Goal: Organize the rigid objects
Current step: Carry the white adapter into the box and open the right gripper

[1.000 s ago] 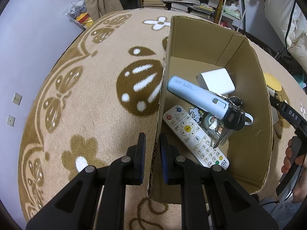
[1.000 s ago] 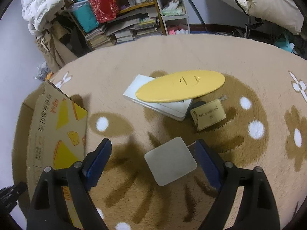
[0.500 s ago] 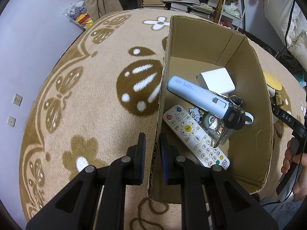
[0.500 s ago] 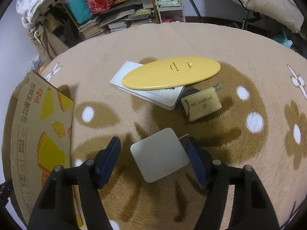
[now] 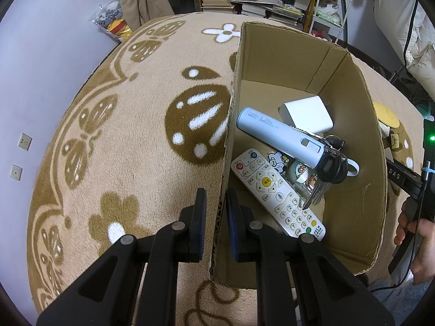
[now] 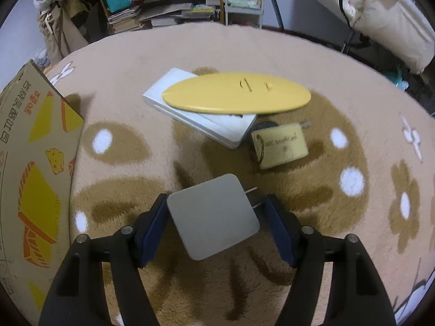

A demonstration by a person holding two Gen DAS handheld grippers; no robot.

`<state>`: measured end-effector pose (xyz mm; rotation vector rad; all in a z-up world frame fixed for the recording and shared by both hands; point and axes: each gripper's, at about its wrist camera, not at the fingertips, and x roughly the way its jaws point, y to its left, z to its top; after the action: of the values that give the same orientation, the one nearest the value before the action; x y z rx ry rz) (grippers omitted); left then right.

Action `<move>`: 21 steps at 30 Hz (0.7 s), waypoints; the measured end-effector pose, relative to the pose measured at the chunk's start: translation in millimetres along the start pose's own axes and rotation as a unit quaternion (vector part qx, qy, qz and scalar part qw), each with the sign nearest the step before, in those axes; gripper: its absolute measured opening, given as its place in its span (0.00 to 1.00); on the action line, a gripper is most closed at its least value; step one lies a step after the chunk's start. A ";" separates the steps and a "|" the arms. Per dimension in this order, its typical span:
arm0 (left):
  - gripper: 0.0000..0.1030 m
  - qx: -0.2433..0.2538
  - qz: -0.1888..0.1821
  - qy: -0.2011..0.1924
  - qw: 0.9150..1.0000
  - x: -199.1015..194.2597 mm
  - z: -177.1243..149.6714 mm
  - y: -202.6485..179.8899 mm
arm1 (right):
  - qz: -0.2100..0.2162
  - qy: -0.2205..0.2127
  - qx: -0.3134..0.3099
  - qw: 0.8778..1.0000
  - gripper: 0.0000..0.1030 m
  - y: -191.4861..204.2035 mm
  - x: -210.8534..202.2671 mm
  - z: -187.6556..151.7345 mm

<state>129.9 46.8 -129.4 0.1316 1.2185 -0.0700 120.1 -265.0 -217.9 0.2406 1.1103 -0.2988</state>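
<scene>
Pinching the near left wall of the cardboard box (image 5: 350, 209), our left gripper (image 5: 216, 203) stands on the rug (image 5: 136, 149), and inside the box lie a remote (image 5: 277, 194), a blue cylinder (image 5: 280, 137), keys (image 5: 330, 168) and a white block (image 5: 307, 114). Our right gripper (image 6: 216, 212) is partway closed around the grey charger (image 6: 212, 213), left pad touching its edge, the right pad by its prongs; we cannot tell if it grips. Beyond lie a white box (image 6: 217, 127), a yellow oval lid (image 6: 236, 96) and a card (image 6: 280, 145).

The left tool (image 5: 216, 212) is pointed steeply down, its pads clamped on a cardboard wall. The right tool (image 6: 214, 212) is angled down too, its fingers part-closed around a flat grey block. A hand (image 5: 416, 244) is seen gripping the right tool's handle.
</scene>
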 end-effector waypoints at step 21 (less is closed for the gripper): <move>0.14 -0.001 -0.002 0.001 1.000 0.1 0.7 0.7 | 0.037 -0.054 0.003 0.998 0.72 19.5 -44.6 8.4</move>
<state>130.6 47.3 -129.2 0.1272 1.2199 -0.0718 115.7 -244.4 -173.1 0.2670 0.9915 -0.2451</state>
